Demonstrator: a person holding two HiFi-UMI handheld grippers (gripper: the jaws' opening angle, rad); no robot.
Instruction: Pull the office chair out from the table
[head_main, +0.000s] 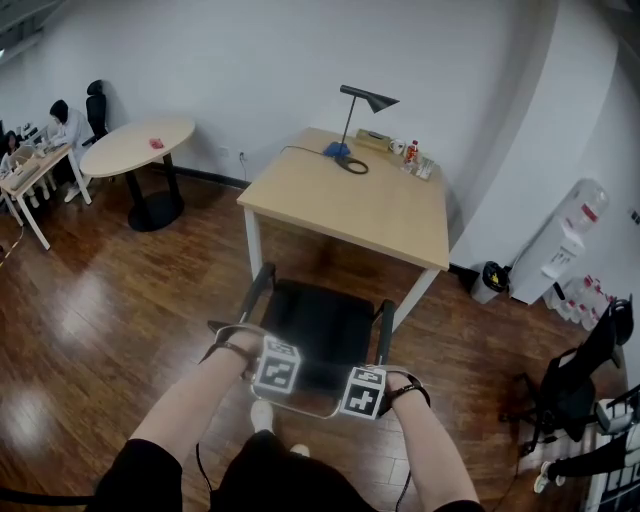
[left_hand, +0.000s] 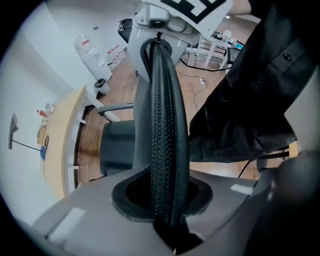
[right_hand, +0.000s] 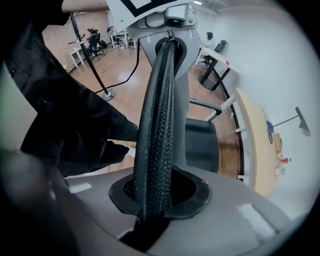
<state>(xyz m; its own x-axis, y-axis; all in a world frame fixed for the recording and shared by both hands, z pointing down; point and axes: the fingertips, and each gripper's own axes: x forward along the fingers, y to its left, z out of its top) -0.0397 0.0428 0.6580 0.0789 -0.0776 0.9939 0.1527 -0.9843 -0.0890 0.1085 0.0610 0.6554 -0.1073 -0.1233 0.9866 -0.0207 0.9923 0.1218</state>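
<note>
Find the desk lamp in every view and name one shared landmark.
Head view: desk lamp top centre, at the table's far edge.
Left gripper view: desk lamp far left, small, beyond the table.
Right gripper view: desk lamp far right, beyond the table.
Shared landmark: the light wooden table.

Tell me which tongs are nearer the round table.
Left. The left tongs grip the chair back on the side toward the round table; the right tongs grip it farther away.
</note>
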